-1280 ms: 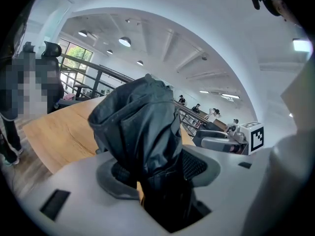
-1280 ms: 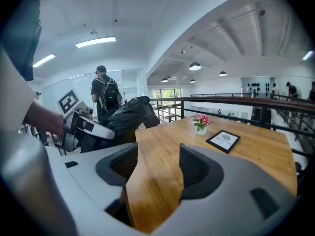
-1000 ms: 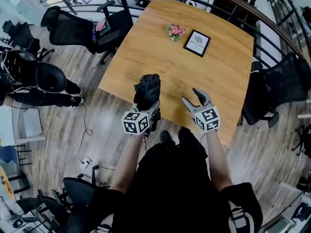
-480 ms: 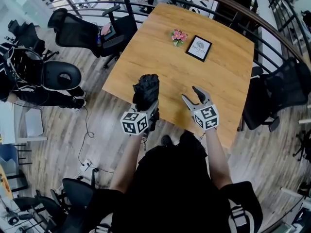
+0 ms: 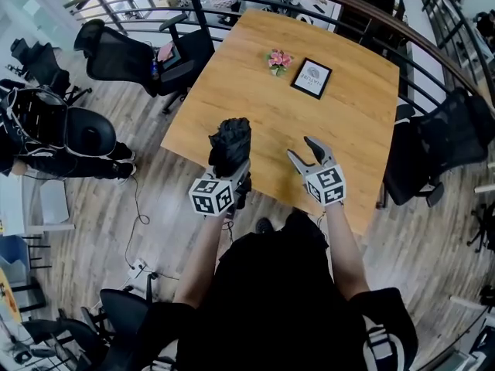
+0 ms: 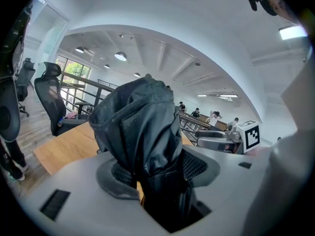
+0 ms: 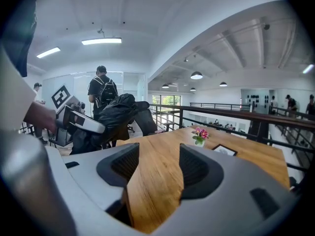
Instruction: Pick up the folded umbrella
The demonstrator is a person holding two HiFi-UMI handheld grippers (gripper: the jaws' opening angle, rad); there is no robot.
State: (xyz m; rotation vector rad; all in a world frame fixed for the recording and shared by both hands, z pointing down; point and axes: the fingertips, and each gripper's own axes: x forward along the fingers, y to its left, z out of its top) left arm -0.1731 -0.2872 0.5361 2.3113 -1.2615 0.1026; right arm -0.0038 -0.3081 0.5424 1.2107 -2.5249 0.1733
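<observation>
Our left gripper [image 6: 157, 170] stays clamped on the folded umbrella [image 6: 140, 127], its black bundle standing up from the jaws above the near edge of the wooden table [image 5: 340, 107], just as a second ago. Our right gripper [image 5: 302, 149], beside it over the same edge, is closing its wide jaws with nothing between them. Pink flowers [image 5: 277, 59] and a framed card [image 5: 311, 78] sit at the table's far end.
</observation>
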